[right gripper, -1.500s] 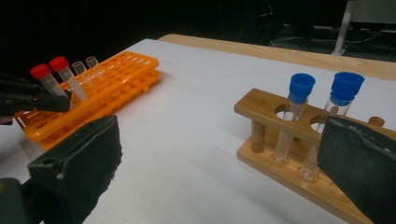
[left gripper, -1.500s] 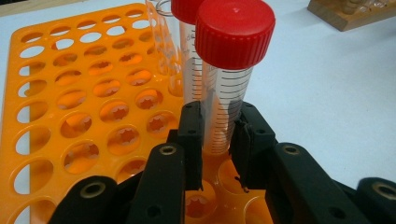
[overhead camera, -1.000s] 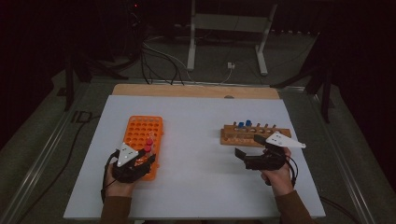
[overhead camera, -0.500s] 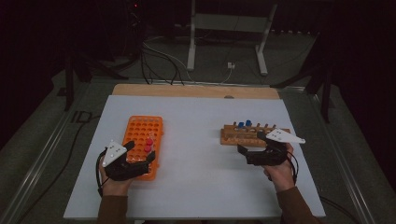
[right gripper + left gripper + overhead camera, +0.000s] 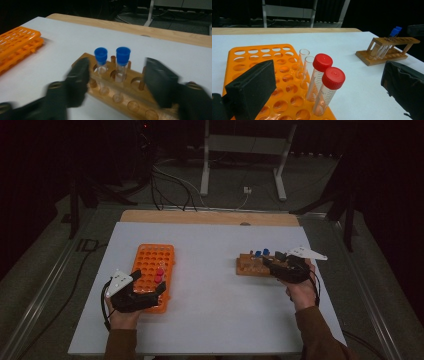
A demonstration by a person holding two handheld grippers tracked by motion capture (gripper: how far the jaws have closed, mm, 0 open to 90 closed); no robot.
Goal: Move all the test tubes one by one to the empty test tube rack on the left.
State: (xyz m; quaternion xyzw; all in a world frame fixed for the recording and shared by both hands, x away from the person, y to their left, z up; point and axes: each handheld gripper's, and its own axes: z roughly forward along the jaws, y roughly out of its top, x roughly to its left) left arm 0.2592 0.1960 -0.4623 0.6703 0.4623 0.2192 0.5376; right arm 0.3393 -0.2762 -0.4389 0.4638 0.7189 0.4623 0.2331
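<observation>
- Dark room with cables and a metal stand lies behind the white surface (image 5: 215,310), which has a wooden strip along its far edge.
- On the person's left side stands an orange rack (image 5: 152,265); its holes keep tubes upright, so that tongs can come at them from the side.
- Two red-capped tubes (image 5: 325,85) stand in the near right part of this rack, one just behind the other, and two uncapped tubes (image 5: 305,65) stand just behind them.
- Left tongs (image 5: 157,292) are wide open and hold nothing. In the left gripper view the red-capped tubes stand between the jaws, not touched yet; I judge they are lined up for a grasp.
- Left hand (image 5: 122,317) rests low at the near end of the rack, and the tongs point forward and to the right.
- On the right side stands a wooden rack (image 5: 250,265) with two blue-capped tubes (image 5: 112,62), both upright and side by side.
- Right tongs (image 5: 272,265) are also wide open and empty. They are over the wooden rack, with the blue-capped tubes in the gap between the jaws; the blur suggests motion.
- Right hand (image 5: 300,287) comes from the near right, and the tongs point to the left.
</observation>
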